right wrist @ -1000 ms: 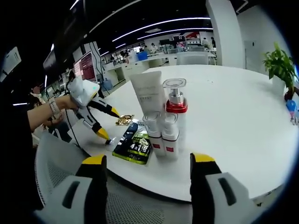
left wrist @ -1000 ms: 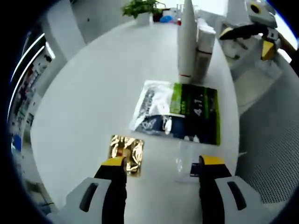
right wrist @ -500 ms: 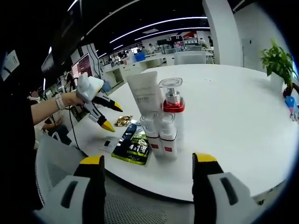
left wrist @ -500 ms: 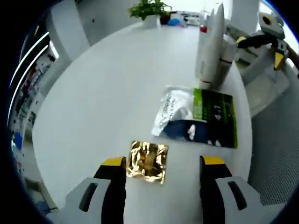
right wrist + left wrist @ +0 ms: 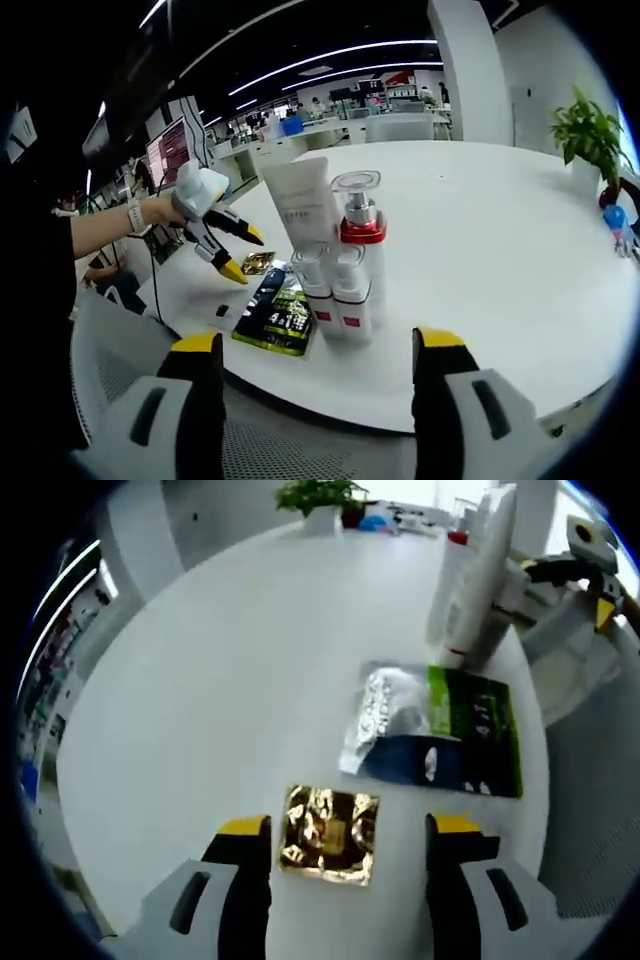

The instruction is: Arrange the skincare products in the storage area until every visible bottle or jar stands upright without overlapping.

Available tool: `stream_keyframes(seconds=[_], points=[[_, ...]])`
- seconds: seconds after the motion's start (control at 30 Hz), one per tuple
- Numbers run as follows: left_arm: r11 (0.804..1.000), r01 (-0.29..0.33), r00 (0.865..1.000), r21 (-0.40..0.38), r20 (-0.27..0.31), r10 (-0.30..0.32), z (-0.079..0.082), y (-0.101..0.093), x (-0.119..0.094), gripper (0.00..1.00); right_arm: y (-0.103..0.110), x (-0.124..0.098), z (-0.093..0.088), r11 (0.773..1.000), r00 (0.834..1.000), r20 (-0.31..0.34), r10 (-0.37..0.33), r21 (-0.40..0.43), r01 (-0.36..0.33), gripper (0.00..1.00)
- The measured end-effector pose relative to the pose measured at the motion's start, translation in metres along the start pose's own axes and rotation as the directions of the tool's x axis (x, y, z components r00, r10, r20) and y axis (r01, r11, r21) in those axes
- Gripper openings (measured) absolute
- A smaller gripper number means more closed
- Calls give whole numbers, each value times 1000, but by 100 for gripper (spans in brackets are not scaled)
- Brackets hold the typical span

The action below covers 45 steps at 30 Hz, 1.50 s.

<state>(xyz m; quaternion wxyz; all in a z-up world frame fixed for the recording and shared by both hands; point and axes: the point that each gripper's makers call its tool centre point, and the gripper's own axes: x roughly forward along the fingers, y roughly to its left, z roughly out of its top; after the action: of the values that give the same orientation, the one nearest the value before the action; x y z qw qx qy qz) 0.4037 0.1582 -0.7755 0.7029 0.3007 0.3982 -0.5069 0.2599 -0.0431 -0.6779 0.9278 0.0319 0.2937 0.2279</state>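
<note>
The left gripper (image 5: 345, 830) hovers, jaws spread, above a gold sachet (image 5: 330, 821) lying flat on the white surface (image 5: 200, 680). Best to lower squarely and pinch one edge. The bottles (image 5: 340, 265) stand upright further right. The right gripper (image 5: 315, 345) waits with jaws spread.

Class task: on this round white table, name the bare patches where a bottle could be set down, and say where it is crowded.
Free: the wide tabletop between the gold sachet and the potted plant, and the stretch right of the pump bottle in the right gripper view. Crowded: the near edge, with the bottles, tube and green-black packet.
</note>
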Motion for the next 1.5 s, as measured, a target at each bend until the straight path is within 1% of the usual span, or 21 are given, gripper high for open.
stream_keyframes(seconds=[0.1,0.2,0.27,0.4,0.57,1.07,1.3,1.33,1.4,1.5], points=[[1000,10,1000,10,-14,-10,-4,2,2,58,-1,-1,0,1000,1000,1,-10,4,10,78],[1000,23,1000,-1,-13,-23,-5,3,4,57,-2,-1,0,1000,1000,2,-17,3,17,78],[1000,18,1000,8,-18,-18,-6,5,5,58,-3,-1,0,1000,1000,1,-23,2,23,78],[999,33,999,7,-23,-33,-8,9,8,56,-3,-1,0,1000,1000,-2,-30,1,30,78],[999,31,999,13,-12,-30,-8,12,6,53,-5,-1,0,999,999,-4,-41,-2,41,77],[999,37,999,22,9,-37,-7,11,6,53,-5,-2,1,999,999,5,-50,-10,50,77],[999,40,999,21,24,-40,-3,11,7,44,-4,-2,1,999,999,3,-46,-13,46,77],[999,39,999,19,25,-40,-3,11,7,40,-3,-2,1,999,999,6,-44,-9,44,77],[999,42,999,27,25,-42,-2,8,8,38,-3,-1,1,999,999,5,-45,-10,45,77],[999,41,999,26,29,-42,-2,6,8,38,-3,-1,1,999,999,3,-42,-13,42,77]])
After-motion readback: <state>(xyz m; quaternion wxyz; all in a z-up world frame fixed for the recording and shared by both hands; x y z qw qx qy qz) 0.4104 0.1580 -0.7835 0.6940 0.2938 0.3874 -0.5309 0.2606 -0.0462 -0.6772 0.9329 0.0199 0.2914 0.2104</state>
